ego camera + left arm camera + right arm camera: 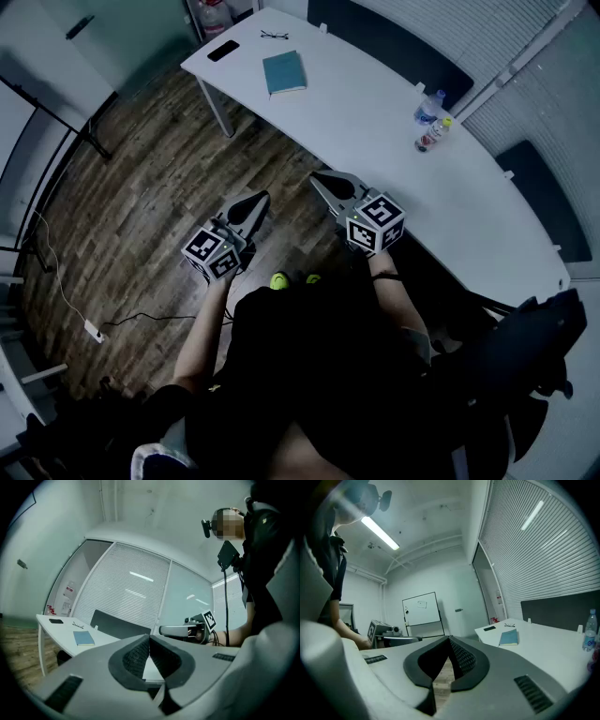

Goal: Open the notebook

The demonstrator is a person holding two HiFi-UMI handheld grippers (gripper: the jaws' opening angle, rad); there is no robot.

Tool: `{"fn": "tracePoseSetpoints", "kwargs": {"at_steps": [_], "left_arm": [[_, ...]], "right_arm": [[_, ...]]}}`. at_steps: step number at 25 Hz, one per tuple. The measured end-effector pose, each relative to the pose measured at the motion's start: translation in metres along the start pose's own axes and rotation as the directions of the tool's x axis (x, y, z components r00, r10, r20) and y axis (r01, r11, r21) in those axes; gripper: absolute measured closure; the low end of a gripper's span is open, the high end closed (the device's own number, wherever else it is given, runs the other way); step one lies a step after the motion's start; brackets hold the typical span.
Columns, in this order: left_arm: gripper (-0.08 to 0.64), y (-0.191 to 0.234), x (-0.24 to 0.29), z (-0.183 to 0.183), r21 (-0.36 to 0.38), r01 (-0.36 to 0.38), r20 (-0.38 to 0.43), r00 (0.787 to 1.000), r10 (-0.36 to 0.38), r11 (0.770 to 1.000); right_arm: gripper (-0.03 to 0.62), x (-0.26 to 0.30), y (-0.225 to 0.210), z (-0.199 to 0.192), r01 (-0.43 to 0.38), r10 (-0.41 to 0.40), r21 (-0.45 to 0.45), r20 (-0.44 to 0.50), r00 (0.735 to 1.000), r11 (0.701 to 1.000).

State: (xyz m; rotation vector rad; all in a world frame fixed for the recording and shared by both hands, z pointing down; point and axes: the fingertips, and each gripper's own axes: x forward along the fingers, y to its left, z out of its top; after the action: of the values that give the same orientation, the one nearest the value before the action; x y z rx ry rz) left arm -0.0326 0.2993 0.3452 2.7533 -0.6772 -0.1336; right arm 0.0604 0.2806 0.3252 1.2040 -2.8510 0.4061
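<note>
A closed blue notebook (pixel 284 72) lies flat near the far left end of the white table (pixel 375 131); it also shows in the left gripper view as the notebook (pixel 84 638) and in the right gripper view as the notebook (pixel 508 638). Both grippers hang over the wooden floor, well short of it. My left gripper (pixel 262 198) is shut with nothing between its jaws. My right gripper (pixel 317 177), close to the table's near edge, is also shut and empty. In the left gripper view the right gripper (pixel 161 630) shows beside the table.
A black phone (pixel 223 51) and a pair of glasses (pixel 275 36) lie at the table's far left corner. Two plastic bottles (pixel 430 119) stand at the far edge. A whiteboard (pixel 422 609) stands by the wall. A cable and power strip (pixel 94 330) lie on the floor.
</note>
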Motion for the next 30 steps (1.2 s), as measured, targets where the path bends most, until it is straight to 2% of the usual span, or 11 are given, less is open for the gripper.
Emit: {"fn": "tracePoseSetpoints", "kwargs": {"at_steps": [10, 21, 30], "left_arm": [[0.554, 0.000, 0.011, 0.000, -0.016, -0.009, 0.000, 1.000, 0.009, 1.000], [0.554, -0.004, 0.028, -0.004, -0.009, -0.045, -0.008, 0.999, 0.045, 0.999], [0.554, -0.018, 0.053, -0.014, -0.004, -0.085, -0.003, 0.996, 0.085, 0.996]], "right_arm": [[0.566, -0.003, -0.010, 0.004, -0.008, 0.006, 0.057, 0.034, 0.999, 0.998], [0.566, -0.004, -0.016, -0.012, -0.059, 0.061, 0.062, -0.035, 0.997, 0.996], [0.566, -0.024, -0.034, -0.019, -0.081, 0.084, 0.060, -0.053, 0.995, 0.995]]}}
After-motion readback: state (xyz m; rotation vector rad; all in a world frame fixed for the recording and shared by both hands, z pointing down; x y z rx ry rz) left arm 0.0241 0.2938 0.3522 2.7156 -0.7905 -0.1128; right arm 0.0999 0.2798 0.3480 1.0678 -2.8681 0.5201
